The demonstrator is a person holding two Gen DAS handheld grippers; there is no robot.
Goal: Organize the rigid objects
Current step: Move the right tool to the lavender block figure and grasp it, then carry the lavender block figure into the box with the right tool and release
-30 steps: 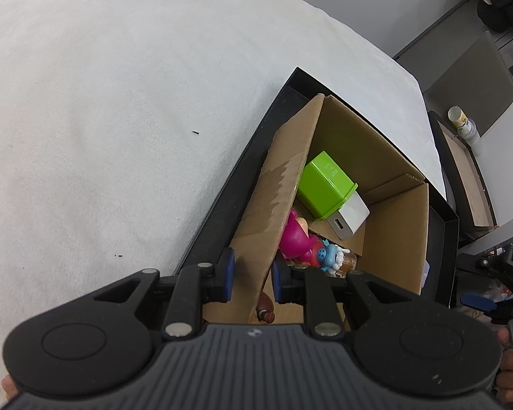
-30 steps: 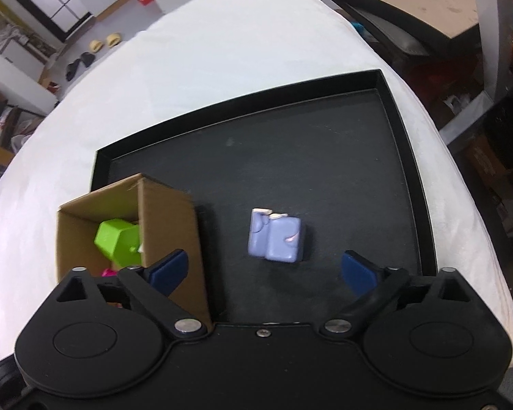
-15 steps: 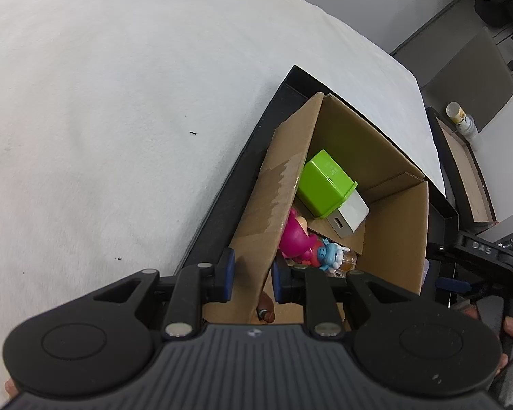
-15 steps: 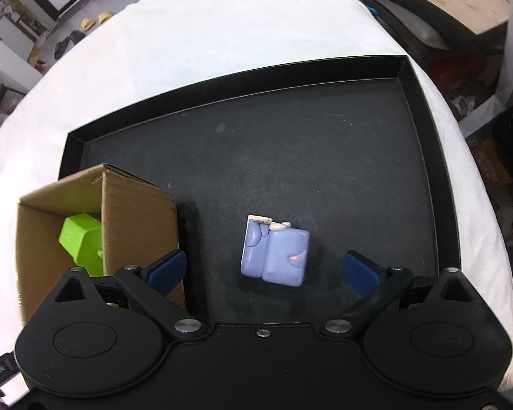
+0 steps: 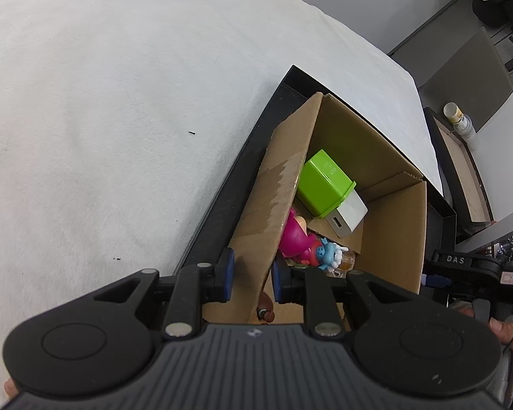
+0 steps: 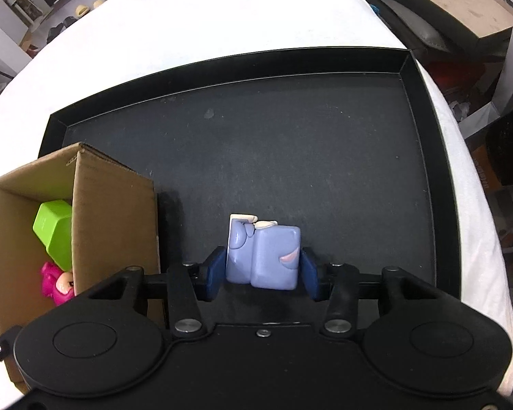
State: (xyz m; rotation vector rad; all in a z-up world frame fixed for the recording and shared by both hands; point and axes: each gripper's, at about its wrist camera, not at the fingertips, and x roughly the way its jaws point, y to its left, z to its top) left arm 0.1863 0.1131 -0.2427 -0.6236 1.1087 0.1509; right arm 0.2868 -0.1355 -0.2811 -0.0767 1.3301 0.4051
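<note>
A purple block-shaped toy (image 6: 263, 256) lies on the floor of the black tray (image 6: 290, 136). My right gripper (image 6: 263, 273) is closing on it, its blue pads (image 6: 217, 270) touching both sides of the toy. My left gripper (image 5: 251, 275) is shut on the near wall of the open cardboard box (image 5: 273, 212), which stands in the tray's left part (image 6: 113, 212). Inside the box lie a green container (image 5: 325, 184), a white charger (image 5: 349, 215), a pink figure (image 5: 292, 235) and a small blue figure (image 5: 328, 254).
The tray sits on a table covered with white cloth (image 5: 119, 119). Beyond the table's far edge stand a second tray with a wooden bottom (image 6: 461, 7), a grey chair (image 5: 468, 78) and a bottle (image 5: 458, 119). Most of the tray floor is bare.
The right gripper came down over the purple toy, and its jaws went from wide open to touching the toy's sides. The left gripper and box stayed put.
</note>
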